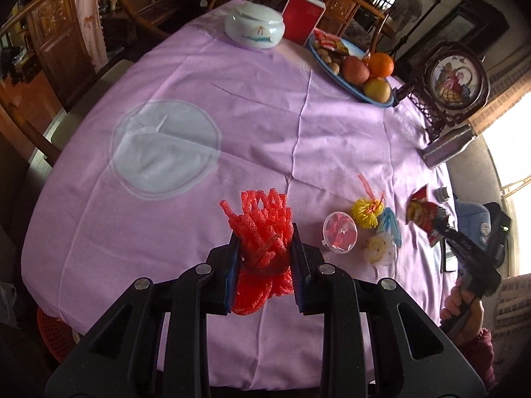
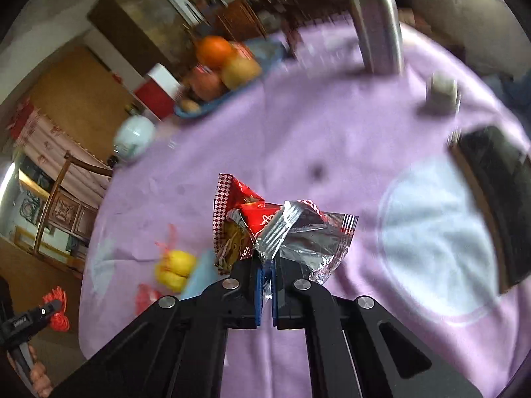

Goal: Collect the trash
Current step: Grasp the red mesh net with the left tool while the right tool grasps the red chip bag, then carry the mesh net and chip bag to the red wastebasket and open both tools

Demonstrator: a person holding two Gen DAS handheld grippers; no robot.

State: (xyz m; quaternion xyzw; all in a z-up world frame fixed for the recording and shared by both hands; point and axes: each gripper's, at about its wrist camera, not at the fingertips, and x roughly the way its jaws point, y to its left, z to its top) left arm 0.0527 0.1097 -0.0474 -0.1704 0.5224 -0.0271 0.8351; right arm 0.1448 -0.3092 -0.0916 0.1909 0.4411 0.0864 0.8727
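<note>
My left gripper (image 1: 264,252) clamps the red net (image 1: 262,229) above the near cloth (image 1: 298,99), my right gripper (image 2: 267,265) pinches the wrapper (image 2: 285,229), more trash (image 1: 365,214) lies beyond, the fruit plate (image 1: 335,73) farthest.

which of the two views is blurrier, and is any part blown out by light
The right wrist view is blurrier: the fruit plate and tablecloth smear, though the snack wrapper in the right gripper stays sharp. The left wrist view is crisp on the red foam net, but the window is blown out white.
</note>
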